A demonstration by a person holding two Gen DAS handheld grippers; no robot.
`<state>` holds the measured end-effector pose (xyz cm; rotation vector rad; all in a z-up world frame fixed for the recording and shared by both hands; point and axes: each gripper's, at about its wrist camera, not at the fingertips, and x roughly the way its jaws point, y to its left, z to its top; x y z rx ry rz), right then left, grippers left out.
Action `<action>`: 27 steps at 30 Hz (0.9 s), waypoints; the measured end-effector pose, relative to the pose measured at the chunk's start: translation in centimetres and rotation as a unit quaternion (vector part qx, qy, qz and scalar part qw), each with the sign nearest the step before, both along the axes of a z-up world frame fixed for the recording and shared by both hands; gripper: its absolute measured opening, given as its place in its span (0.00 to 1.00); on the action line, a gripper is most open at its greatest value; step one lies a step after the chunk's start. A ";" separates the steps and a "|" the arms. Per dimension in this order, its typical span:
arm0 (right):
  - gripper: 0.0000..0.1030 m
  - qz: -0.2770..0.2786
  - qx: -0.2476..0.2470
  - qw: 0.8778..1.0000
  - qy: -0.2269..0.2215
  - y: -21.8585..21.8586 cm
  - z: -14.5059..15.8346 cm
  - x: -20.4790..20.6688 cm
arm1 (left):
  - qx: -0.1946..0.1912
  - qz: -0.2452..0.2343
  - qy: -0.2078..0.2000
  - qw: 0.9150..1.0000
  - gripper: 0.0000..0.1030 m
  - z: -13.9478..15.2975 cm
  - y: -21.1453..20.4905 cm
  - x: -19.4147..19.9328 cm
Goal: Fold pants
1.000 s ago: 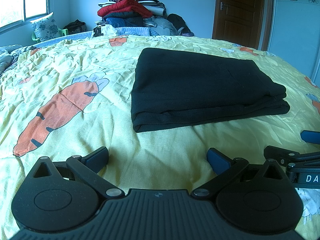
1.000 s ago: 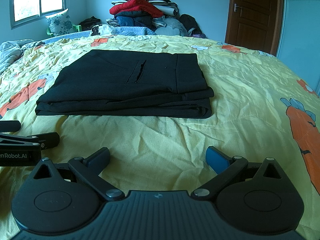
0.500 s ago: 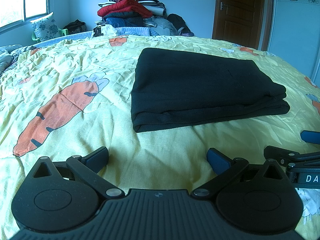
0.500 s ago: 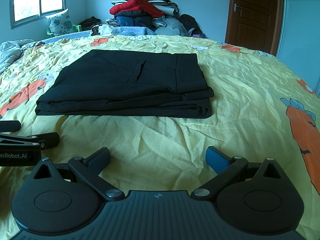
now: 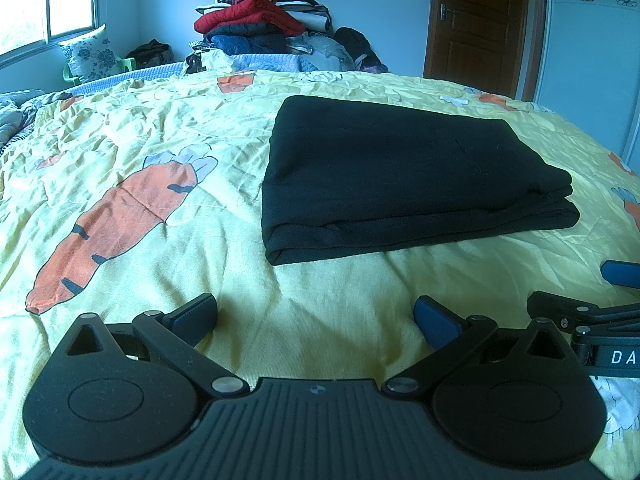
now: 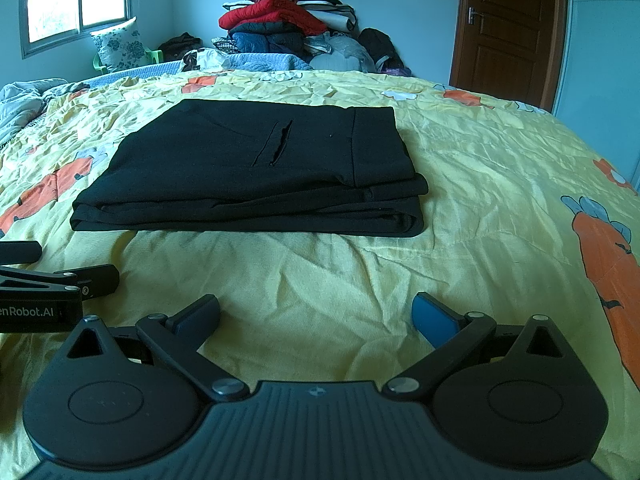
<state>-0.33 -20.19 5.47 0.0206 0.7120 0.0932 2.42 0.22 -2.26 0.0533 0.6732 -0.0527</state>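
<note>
The black pants point(image 5: 400, 176) lie folded in a flat stack on the yellow carrot-print bedspread point(image 5: 160, 128); in the right wrist view point(image 6: 256, 176) a pocket slit shows on top. My left gripper point(image 5: 316, 316) is open and empty, resting low on the bedspread in front of the pants' near left corner. My right gripper point(image 6: 316, 316) is open and empty, in front of the pants' near edge. Each gripper shows at the edge of the other's view: the right one point(image 5: 592, 300), the left one point(image 6: 76, 268).
A tall pile of clothes and quilts point(image 5: 260, 28) stands at the far end of the bed. A brown door point(image 5: 480, 24) is at the back right. A floral pillow point(image 5: 90, 54) on a green chair sits under the window at the back left.
</note>
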 end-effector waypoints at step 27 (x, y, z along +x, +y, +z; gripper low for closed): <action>1.00 -0.029 0.002 1.000 0.000 0.7 0.0 -0.4 | -0.001 -0.001 0.000 1.000 1.00 0.0 0.0 0.0</action>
